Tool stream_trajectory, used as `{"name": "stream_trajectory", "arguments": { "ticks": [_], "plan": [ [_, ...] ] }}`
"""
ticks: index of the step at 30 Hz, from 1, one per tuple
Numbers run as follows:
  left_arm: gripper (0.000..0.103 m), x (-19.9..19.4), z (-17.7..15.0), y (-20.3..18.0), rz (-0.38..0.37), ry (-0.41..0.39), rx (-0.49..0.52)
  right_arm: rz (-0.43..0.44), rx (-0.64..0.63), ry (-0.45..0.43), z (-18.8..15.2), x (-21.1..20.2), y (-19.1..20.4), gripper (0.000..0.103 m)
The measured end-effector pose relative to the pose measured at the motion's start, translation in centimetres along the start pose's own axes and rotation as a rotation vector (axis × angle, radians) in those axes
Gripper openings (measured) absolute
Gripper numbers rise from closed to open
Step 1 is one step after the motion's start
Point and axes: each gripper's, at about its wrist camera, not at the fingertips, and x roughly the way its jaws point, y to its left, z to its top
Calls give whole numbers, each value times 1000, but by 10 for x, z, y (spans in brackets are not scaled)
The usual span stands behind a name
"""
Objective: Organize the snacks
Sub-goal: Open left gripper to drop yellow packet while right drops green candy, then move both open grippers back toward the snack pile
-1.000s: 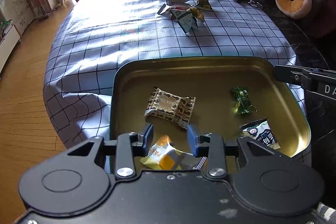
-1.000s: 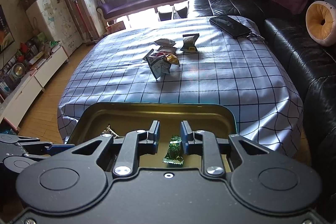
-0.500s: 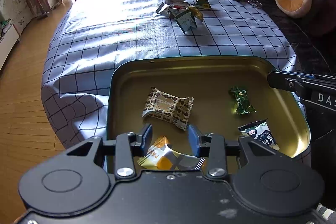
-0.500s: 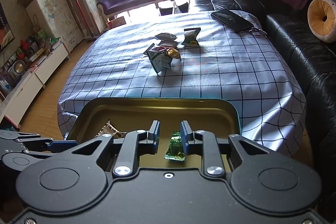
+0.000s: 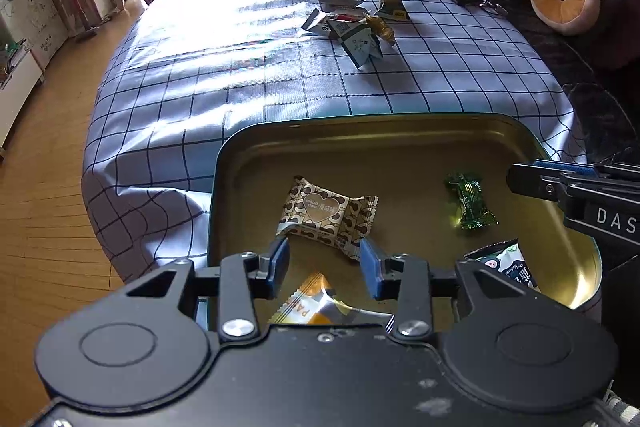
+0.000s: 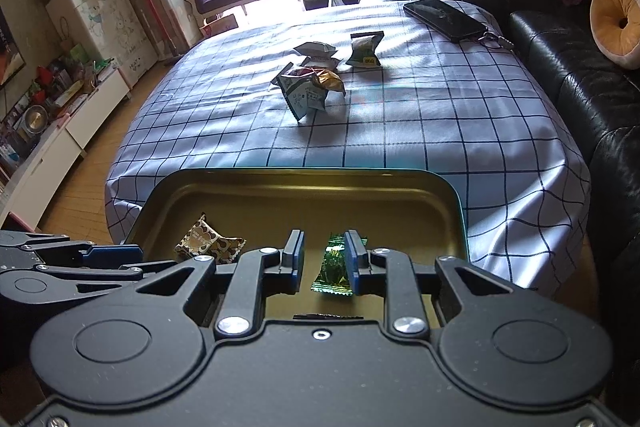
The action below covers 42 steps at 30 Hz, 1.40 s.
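We hold both claws over the gold tin [image 5: 400, 131] at the near edge of the tabletop [image 5: 240, 75], which carries a checked cloth. The left claw [image 5: 323, 267] stands apart with nothing clamped; its jaws have been widening, and an orange-and-silver packet [image 5: 316, 303] lies in the tin beneath the gap. The right claw [image 6: 322, 263] is narrowly apart, and a green candy [image 6: 334, 267] lies in the tin between its pads, free of them. The tin also holds a brown heart-print packet [image 5: 328, 215] and a white-and-black packet [image 5: 506, 265]. A pile of snacks [image 6: 316, 75] waits mid-tabletop, well apart from the tin.
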Motion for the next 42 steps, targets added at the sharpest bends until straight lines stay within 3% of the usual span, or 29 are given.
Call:
{"name": "stream_trajectory", "arguments": {
  "ticks": [23, 42],
  "plan": [
    [40, 20, 35, 2, 29, -31, 21, -12, 18, 37, 12, 21, -6, 33],
    [41, 45, 76, 7, 38, -63, 39, -27, 15, 24, 49, 45, -11, 33]
  ]
}}
